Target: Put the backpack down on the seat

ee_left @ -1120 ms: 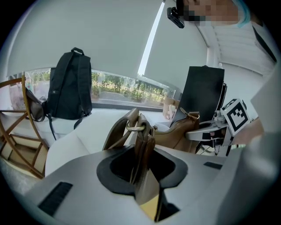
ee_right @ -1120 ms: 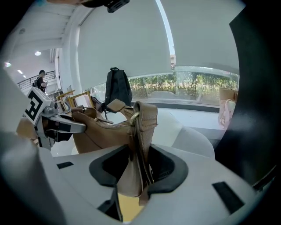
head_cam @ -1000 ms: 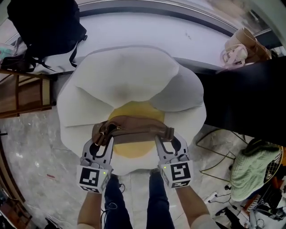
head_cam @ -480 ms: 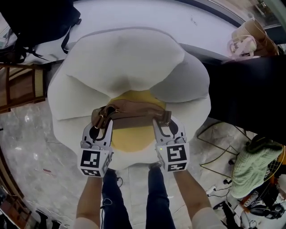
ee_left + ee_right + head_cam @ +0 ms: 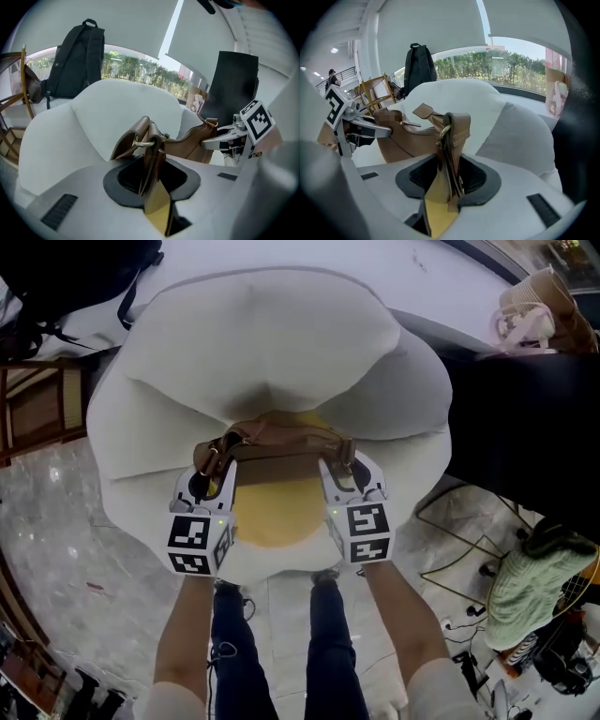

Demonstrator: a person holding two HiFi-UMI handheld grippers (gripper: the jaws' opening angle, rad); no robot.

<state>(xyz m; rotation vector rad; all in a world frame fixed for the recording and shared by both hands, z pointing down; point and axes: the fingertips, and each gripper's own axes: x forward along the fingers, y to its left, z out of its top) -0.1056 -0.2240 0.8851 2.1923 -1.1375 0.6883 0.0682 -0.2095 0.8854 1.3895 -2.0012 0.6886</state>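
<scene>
The left gripper (image 5: 212, 471) and the right gripper (image 5: 343, 467) each clamp one strap end of a brown leather bag (image 5: 281, 441). It is stretched between them, above a white armchair's yellow seat cushion (image 5: 277, 514).

Bag (image 5: 281, 441) hangs between the two tongs: left tongs (image 5: 210, 474) clamp its left end, right tongs (image 5: 343, 468) its right end. It is over the rear of the seat cushion (image 5: 277, 514) of the armchair (image 5: 253, 343), in front of the backrest; contact with the cushion cannot be told. Behind the armchair, at left, a backpack (image 5: 66, 277) stands on a ledge (image 5: 422, 268), with a second chair (image 5: 37, 413) just in front of it. A basket (image 5: 539, 587) stands on the floor (image 5: 56, 549) at right.
</scene>
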